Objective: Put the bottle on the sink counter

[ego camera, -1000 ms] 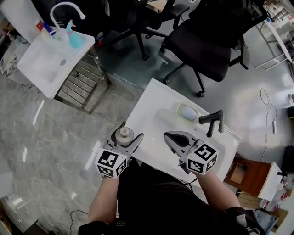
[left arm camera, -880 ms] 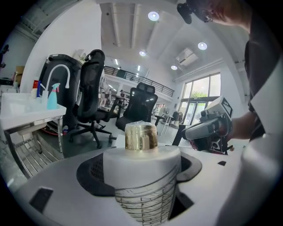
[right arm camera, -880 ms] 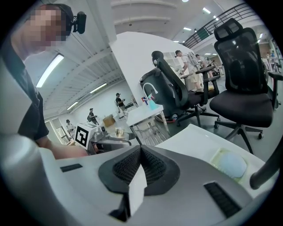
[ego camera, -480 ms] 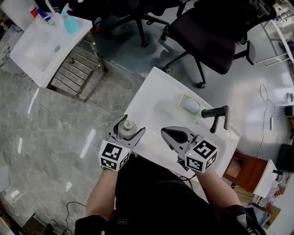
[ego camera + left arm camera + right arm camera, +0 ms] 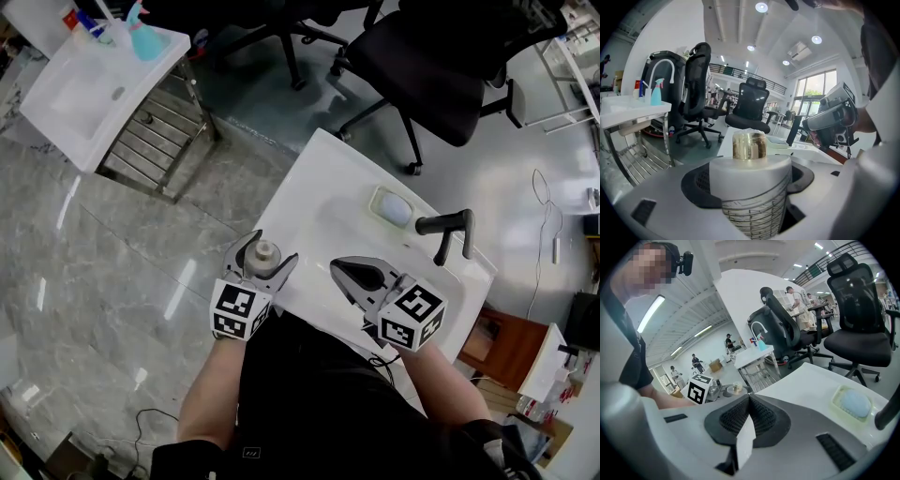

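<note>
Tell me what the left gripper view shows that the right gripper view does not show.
Only the left gripper view: the right gripper seen from outside.
Only the right gripper view: the left gripper seen from outside, and the right jaws together with nothing between them.
Both: the bottle held in the left jaws, the white counter, black office chairs, and the far sink with a blue spray bottle.
</note>
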The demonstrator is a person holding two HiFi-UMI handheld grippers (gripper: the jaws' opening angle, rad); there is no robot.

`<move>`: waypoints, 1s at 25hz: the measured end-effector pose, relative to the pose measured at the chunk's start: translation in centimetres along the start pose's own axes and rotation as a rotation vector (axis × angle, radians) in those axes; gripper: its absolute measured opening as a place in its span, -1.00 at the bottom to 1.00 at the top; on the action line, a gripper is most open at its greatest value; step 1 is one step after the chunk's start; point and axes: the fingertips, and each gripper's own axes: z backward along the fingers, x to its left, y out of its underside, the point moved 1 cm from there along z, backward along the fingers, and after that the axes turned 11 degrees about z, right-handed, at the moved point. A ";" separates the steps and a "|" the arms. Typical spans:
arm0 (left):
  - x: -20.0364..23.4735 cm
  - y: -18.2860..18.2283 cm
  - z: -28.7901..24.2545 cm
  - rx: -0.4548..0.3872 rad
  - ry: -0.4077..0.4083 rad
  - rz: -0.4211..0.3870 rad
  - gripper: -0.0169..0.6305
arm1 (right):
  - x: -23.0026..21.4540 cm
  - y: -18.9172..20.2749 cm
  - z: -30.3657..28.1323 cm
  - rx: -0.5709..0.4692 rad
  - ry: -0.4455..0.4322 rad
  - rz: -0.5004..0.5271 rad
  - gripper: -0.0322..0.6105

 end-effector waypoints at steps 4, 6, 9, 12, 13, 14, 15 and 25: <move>0.0 0.8 -0.2 0.018 -0.019 0.007 0.14 | 0.2 0.2 -0.2 -0.017 0.000 -0.024 -0.85; -0.1 1.3 -0.2 0.037 -0.030 -0.017 0.14 | 0.5 0.0 -0.3 -0.025 -0.007 -0.028 -0.85; -0.2 1.6 -0.4 0.057 -0.048 -0.054 0.14 | 0.7 -0.3 -0.3 -0.036 -0.011 -0.027 -0.85; 0.0 1.8 -0.7 0.066 -0.066 -0.063 0.14 | 0.7 -0.4 -0.2 -0.041 -0.007 -0.032 -0.85; 0.0 1.8 -0.8 0.069 -0.070 -0.067 0.14 | 0.6 -0.4 -0.1 -0.041 -0.006 -0.035 -0.85; 0.0 1.7 -0.9 0.071 -0.072 -0.071 0.14 | 0.6 -0.3 0.0 -0.042 -0.005 -0.037 -0.85; 0.0 1.7 -1.0 0.073 -0.074 -0.074 0.14 | 0.6 -0.3 0.2 -0.042 -0.003 -0.037 -0.85; 0.2 1.5 -1.2 0.072 -0.086 -0.088 0.14 | 0.1 -0.1 1.0 -0.046 0.010 -0.045 -0.85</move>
